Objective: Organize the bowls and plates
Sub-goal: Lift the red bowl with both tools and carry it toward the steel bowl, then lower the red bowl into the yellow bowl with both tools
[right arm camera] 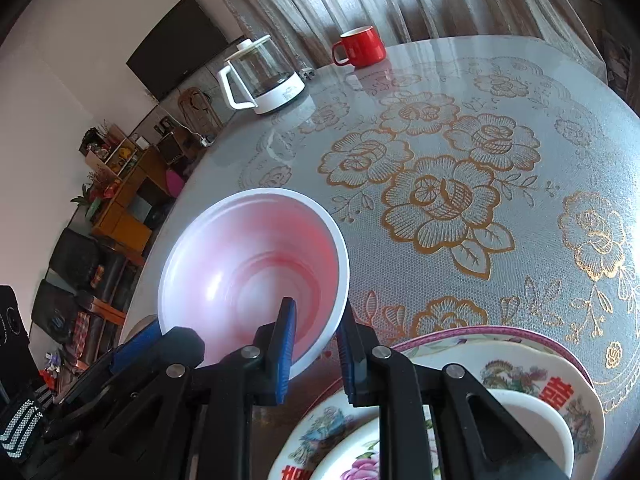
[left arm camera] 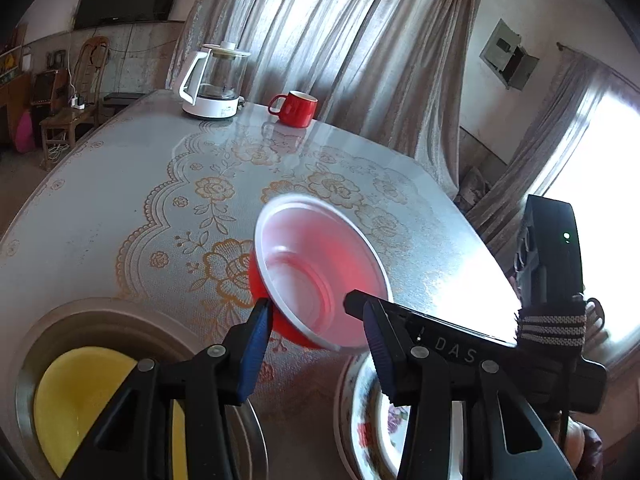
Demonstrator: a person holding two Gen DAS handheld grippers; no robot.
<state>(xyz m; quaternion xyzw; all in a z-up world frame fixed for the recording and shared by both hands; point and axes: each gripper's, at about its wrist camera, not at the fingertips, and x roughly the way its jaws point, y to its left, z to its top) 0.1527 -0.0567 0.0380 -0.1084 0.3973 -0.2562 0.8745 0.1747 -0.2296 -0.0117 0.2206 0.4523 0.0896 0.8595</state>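
Note:
A red plastic bowl with a white inside [left arm camera: 316,268] is held tilted above the table. My right gripper [right arm camera: 316,340] is shut on its rim, one finger inside and one outside; the bowl also shows in the right wrist view [right arm camera: 248,268]. My left gripper [left arm camera: 316,344] is open, its blue pads on either side of the bowl's lower edge, the left pad [left arm camera: 256,336] close to the red outside. A stack of floral plates [right arm camera: 520,376] lies below the right gripper and shows in the left wrist view [left arm camera: 372,420]. A yellow bowl [left arm camera: 76,400] sits inside a metal basin [left arm camera: 44,332].
A glass kettle with a white base [left arm camera: 214,80] and a red mug [left arm camera: 296,108] stand at the table's far edge. The table carries a lace-patterned cloth [right arm camera: 460,184]. Curtains hang behind, and a chair and shelves stand beyond the table's left side.

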